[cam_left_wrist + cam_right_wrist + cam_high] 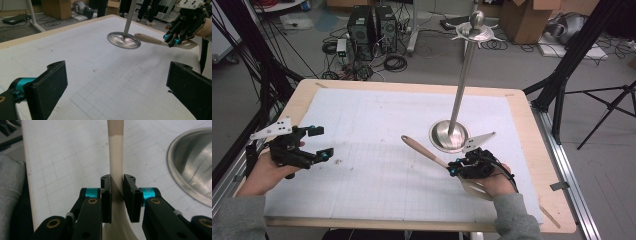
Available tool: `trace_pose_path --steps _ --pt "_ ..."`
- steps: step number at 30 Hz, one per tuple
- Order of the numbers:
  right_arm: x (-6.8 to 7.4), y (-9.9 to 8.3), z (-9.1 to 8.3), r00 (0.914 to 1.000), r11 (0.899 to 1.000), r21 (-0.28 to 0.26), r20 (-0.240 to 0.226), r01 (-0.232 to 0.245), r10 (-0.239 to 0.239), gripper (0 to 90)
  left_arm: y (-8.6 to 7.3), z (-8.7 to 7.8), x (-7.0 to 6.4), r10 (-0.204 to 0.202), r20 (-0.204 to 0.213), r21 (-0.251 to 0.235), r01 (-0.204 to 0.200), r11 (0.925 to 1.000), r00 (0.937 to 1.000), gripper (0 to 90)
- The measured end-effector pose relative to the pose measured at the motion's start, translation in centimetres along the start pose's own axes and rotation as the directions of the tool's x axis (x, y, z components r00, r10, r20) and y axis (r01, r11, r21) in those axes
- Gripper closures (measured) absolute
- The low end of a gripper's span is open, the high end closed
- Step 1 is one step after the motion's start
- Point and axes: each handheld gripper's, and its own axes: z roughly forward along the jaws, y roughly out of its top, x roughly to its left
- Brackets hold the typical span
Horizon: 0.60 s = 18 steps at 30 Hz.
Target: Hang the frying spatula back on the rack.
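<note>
From the high view, a beige, long-handled silicone spatula (432, 156) is seen clamped in the right gripper (455, 169), near the front right of the table (532, 150). Its handle is pointed up and to the left, clear of the white gridded mat (377, 165), while the pale blade is tucked under the right hand (492, 182). Just behind it, a tall polished-steel stand with a round dished base (449, 136) is planted on the mat. Over at the left edge, the left gripper (319, 142) is held in the left hand (262, 172) with its jaws parted and nothing between them, well apart from the spatula.

From the left gripper view, the two black jaws are spread wide over bare mat (100, 82). Across the table, the right gripper (172, 41) is seen closed on the spatula (147, 39), whose handle tip is overlapping the rim of the stand's base (123, 40) from this angle; contact cannot be told.

From the right gripper view, the jaws are pressed against both sides of the spatula (116, 165), where the handle widens toward the blade. The stand's steel base (192, 167) is caught at the right.
</note>
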Motion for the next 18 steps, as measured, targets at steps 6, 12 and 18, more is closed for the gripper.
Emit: trace_pose_path --steps 6,12,18 --pt "-0.2 -0.1 -1.7 0.9999 0.998 -0.062 -0.010 0.003 -0.003 78.1 0.0 -0.1 0.0 0.006 0.001 -0.013 -0.006 0.9999 1.0000 3.9" --pt "-0.7 -0.5 -2.9 0.9999 0.995 -0.096 -0.005 -0.016 0.016 78.1 0.2 -0.1 -0.2 -0.001 0.011 -0.033 0.001 0.9994 0.9999 3.9" --pt "-1.0 -0.7 -3.5 0.9999 0.993 -0.114 -0.007 -0.012 0.011 78.1 0.4 0.1 -0.4 0.009 0.018 -0.038 -0.008 0.9992 0.9998 3.9"
